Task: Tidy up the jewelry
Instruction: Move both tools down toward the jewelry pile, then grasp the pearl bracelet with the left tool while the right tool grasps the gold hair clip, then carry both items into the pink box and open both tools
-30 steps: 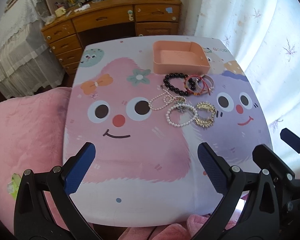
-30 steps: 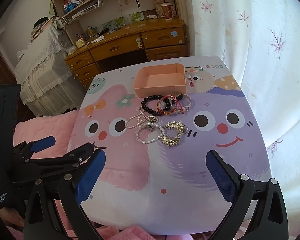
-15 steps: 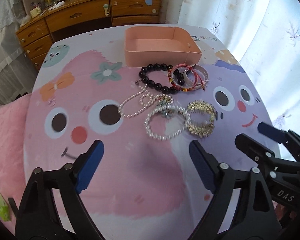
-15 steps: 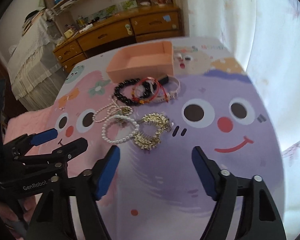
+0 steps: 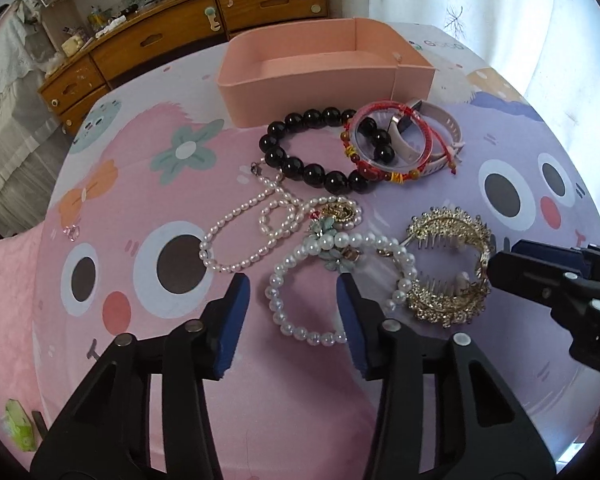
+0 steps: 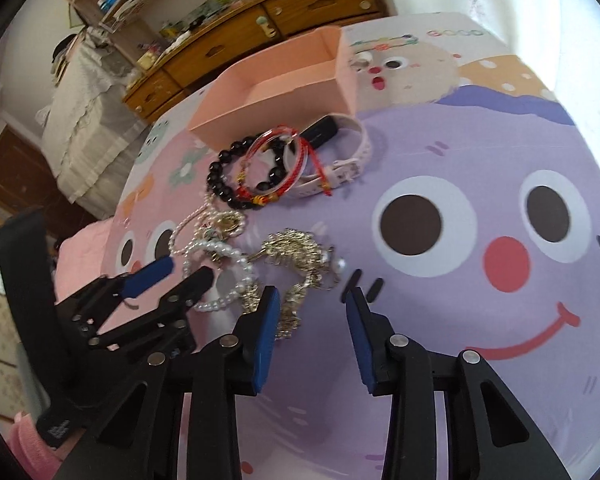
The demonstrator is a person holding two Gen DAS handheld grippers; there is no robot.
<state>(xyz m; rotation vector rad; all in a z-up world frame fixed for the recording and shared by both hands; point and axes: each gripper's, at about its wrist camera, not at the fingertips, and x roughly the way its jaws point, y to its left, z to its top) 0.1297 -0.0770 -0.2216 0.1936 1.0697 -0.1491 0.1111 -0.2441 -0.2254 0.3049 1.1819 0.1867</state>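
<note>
Your left gripper (image 5: 292, 312) spread, straddling pearl bracelet (image 5: 336, 284) mid-table, nothing held. Right gripper (image 6: 312, 328) spread beside gold hair comb (image 6: 296, 264). Judging: beads light, slippery, floppy; pinch strand across. Comb stiff, teeth fragile; grip spine. Pink box (image 5: 320, 76) beyond pile.

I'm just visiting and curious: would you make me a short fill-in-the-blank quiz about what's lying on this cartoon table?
1. The open pink box holds ____ jewelry.
2. The bracelet of large round beads beside the box is ____ in colour.
3. The left gripper hovers over the white ____ bracelet.
4. The right gripper is nearest the ____ rhinestone hair comb.

Missing words: no; black; pearl; gold
</note>
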